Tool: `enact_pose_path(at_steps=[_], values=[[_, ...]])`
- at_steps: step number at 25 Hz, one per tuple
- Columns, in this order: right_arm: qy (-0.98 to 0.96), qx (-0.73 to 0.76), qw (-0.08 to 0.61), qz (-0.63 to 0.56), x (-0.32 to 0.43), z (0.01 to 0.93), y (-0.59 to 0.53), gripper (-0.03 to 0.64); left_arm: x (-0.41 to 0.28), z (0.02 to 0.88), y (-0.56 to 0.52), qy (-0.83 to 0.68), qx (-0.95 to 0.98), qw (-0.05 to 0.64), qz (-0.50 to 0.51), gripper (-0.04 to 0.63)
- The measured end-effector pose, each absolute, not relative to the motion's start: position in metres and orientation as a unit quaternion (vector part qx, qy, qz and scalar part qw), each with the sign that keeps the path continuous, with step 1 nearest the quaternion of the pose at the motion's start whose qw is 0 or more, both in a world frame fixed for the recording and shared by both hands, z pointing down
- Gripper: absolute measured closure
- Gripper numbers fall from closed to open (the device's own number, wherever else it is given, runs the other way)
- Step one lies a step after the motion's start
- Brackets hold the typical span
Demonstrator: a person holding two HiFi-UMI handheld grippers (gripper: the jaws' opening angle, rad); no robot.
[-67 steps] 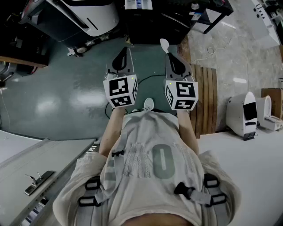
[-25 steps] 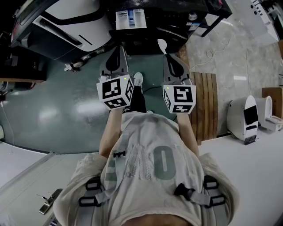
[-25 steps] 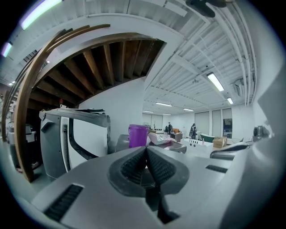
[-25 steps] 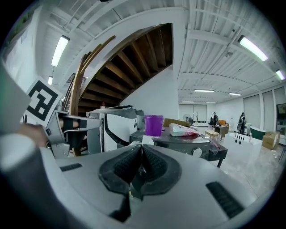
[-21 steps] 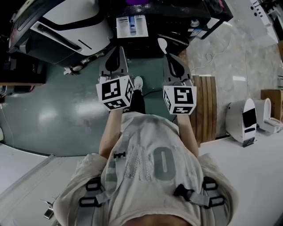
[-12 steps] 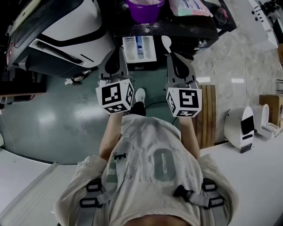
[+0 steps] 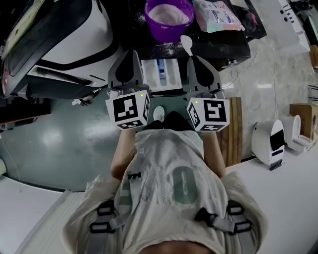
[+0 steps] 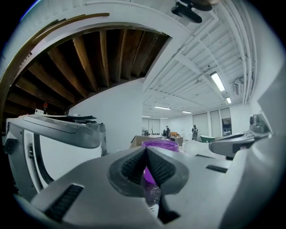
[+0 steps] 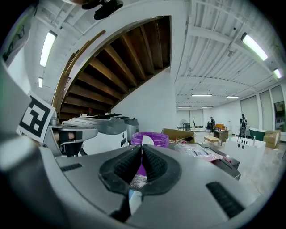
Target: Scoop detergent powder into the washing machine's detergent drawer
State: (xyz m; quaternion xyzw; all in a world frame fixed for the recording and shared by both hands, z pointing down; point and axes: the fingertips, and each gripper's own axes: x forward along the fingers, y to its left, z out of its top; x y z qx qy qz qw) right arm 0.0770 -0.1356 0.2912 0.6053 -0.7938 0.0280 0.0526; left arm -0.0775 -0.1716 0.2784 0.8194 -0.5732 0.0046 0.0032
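With your right gripper (image 7: 195, 58) clamped on the spoon (image 7: 186, 44) and your left gripper (image 7: 134, 54) closed on nothing, reach to the far bowl (image 7: 169, 31), scoop level, then tip into the drawer (image 7: 148, 75) between your grippers.

In the head view the spoon (image 7: 186, 43) shows only its white bowl; its handle is hidden under the right gripper (image 7: 195, 58). The top edge cuts off the purple tub (image 7: 169, 17) and the detergent bag (image 7: 214, 15), whose print is too small to read. Whether powder lies in the detergent drawer (image 7: 161, 75) cannot be told. Both hands are hidden behind the marker cubes. In the left gripper view, the left gripper (image 8: 146, 150) covers most of the tub with its meeting jaws, leaving the rim and a sliver.
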Motion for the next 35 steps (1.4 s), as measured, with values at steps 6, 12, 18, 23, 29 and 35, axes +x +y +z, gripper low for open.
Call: enact_pose_path(at_steps=[6,12,18,23,29,35], values=[[-0.788,0.613,0.049,0.043,0.082,0.295,-0.148,0.607,-0.071,0.277,-0.187,-0.566,0.825,0.005,0.010,0.575],[-0.789,0.611,0.047,0.048,0.082,0.299,-0.158,0.607,-0.070,0.276,-0.201,-0.567,0.824,0.012,0.006,0.575],[-0.793,0.606,0.042,0.045,0.085,0.297,-0.162,0.607,-0.069,0.272,-0.209,-0.575,0.818,0.009,0.003,0.575],[-0.795,0.604,0.028,0.046,0.088,0.291,-0.165,0.607,-0.067,0.267,-0.216,-0.579,0.815,0.005,-0.001,0.575],[-0.801,0.597,0.021,0.025,0.096,0.266,-0.182,0.607,-0.063,0.260,-0.225,-0.581,0.814,0.000,-0.006,0.575],[-0.819,0.571,0.060,-0.003,0.102,0.235,-0.214,0.607,-0.065,0.259,-0.237,-0.587,0.810,0.000,-0.004,0.575]])
